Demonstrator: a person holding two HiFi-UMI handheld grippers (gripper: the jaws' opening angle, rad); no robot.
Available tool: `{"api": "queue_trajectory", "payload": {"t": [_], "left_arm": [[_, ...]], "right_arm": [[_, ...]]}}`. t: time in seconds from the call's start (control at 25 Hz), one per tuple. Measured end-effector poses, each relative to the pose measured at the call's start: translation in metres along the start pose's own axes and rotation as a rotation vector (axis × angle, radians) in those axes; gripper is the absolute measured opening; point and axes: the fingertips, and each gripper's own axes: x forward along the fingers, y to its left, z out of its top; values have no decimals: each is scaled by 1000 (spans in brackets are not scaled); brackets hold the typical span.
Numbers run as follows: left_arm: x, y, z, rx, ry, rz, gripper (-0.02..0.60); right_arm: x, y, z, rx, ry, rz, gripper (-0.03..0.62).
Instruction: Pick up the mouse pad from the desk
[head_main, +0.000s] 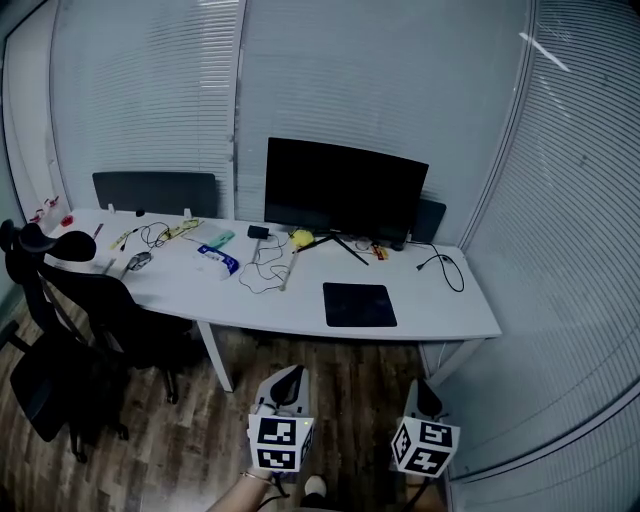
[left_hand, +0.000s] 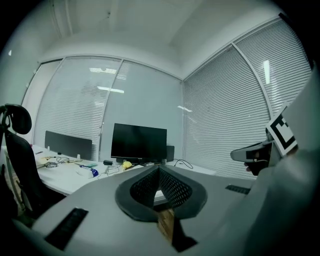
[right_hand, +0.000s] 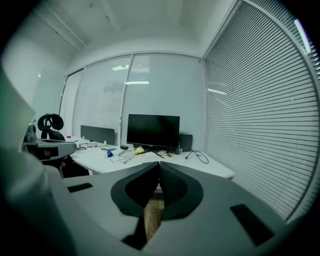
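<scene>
Holding left gripper (left_hand: 159, 169) and right gripper (right_hand: 159, 165) well short of desk (head_main: 440, 322), jaws closed, empty; probably lining up toward mouse pad (head_main: 359, 305) lying near desk front edge.

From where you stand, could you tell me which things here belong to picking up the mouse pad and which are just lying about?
For the job: mouse pad, desk, left gripper and right gripper, both shut and empty.
Just lying about: monitor, cables, chair.
</scene>
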Motion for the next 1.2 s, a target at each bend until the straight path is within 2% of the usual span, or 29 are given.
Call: {"api": "queue_trajectory", "payload": {"t": [0.72, 1.2], "left_arm": [[124, -4, 13, 19, 43, 62, 15], [156, 4, -7, 10, 107, 121, 15]], "right_arm": [[125, -57, 17, 31, 44, 51, 34], [176, -61, -1, 42, 111, 123, 34]]}}
